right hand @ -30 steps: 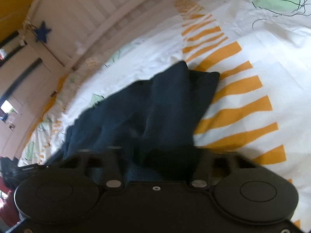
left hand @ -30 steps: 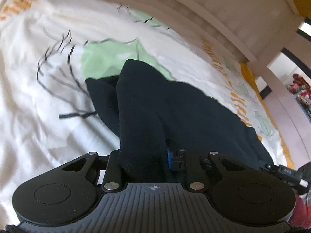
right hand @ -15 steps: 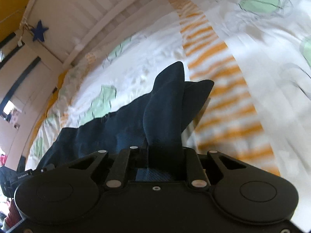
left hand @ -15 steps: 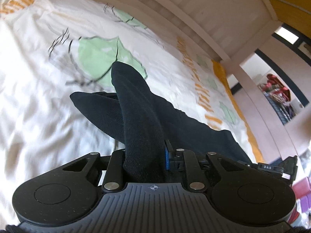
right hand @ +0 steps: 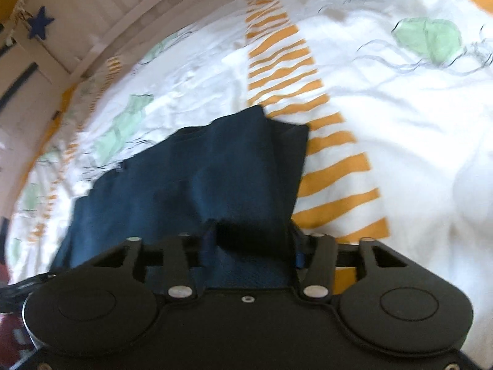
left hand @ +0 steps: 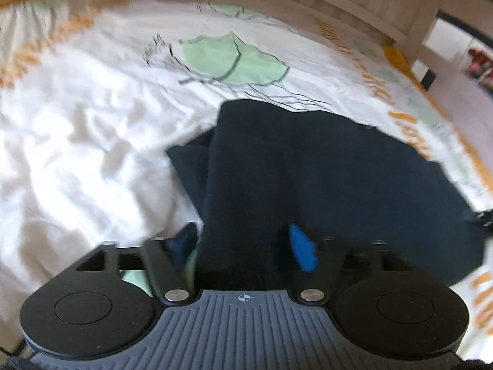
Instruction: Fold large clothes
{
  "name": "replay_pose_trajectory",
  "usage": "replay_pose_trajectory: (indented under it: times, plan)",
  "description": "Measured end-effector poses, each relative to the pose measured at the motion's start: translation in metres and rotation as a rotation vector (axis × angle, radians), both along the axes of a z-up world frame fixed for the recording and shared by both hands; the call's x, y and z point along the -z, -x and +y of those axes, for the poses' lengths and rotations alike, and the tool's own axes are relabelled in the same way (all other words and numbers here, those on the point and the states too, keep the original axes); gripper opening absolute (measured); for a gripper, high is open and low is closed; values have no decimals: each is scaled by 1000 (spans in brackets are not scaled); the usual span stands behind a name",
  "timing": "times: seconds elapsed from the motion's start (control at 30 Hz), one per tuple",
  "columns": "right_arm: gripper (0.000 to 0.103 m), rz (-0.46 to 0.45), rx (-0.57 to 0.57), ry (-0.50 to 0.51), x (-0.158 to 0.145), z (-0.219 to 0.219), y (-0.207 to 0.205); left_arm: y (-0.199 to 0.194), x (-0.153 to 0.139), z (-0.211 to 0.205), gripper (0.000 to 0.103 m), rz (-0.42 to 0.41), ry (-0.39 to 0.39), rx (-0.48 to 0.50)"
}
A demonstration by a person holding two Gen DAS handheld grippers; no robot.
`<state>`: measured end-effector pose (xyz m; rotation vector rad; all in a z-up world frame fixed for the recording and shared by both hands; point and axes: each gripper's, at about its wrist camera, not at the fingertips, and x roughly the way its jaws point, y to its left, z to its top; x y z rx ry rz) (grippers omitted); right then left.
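Left wrist view: my left gripper (left hand: 243, 240) points down at the bed, and its jaws are opening. A thick fold of the dark garment (left hand: 323, 185) runs up between the blue pads (left hand: 303, 251); the right pad shows bare blue beside the cloth, and a sliver of bedcover shows between the left pad and the fold, so the cloth sits loose between the pads and I do not count it as gripped. Beyond the fingers the garment spreads out flat on the bedcover (left hand: 77, 154) (white, with a green leaf print (left hand: 234, 60) and orange stripes along the far edge). A second, lower layer of the garment sticks out to the left under the top fold. A pale wooden bed frame (left hand: 354, 3) runs behind the bedding.

Right wrist view: my right gripper (right hand: 249, 240) is also tilted down, jaws opening too. The garment (right hand: 197, 178) comes up between the fingers, bunched in a dark ridge at the middle; I cannot tell whether either pad touches it. Its far corner lies folded double, touching the orange stripes (right hand: 336, 166) of the bedcover (right hand: 416, 141). The rest stretches away to the left. A blue star (right hand: 40, 26) hangs on the slatted frame at upper left.
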<state>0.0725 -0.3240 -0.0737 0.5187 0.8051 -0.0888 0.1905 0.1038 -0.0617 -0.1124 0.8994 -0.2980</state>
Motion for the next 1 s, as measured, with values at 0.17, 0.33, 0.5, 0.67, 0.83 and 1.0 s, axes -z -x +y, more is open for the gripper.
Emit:
replay_pose_trajectory:
  times: [0.17, 0.33, 0.5, 0.67, 0.83, 1.0]
  plan:
    - [78, -30, 15, 107, 8, 6, 4, 4, 11, 5, 96, -16, -8, -50]
    - [85, -30, 15, 136, 16, 9, 3, 11, 13, 6, 103, -34, -42, -67]
    - [96, -45, 0, 157, 19, 15, 4, 21, 18, 7, 103, -74, -37, -80]
    - [102, -49, -9, 172, 21, 22, 5, 23, 21, 13, 103, -83, 17, -94]
    - [102, -56, 8, 163, 23, 22, 6, 21, 23, 13, 103, -81, 47, -112]
    - [102, -59, 30, 153, 23, 23, 7, 19, 22, 14, 103, -66, 69, -134]
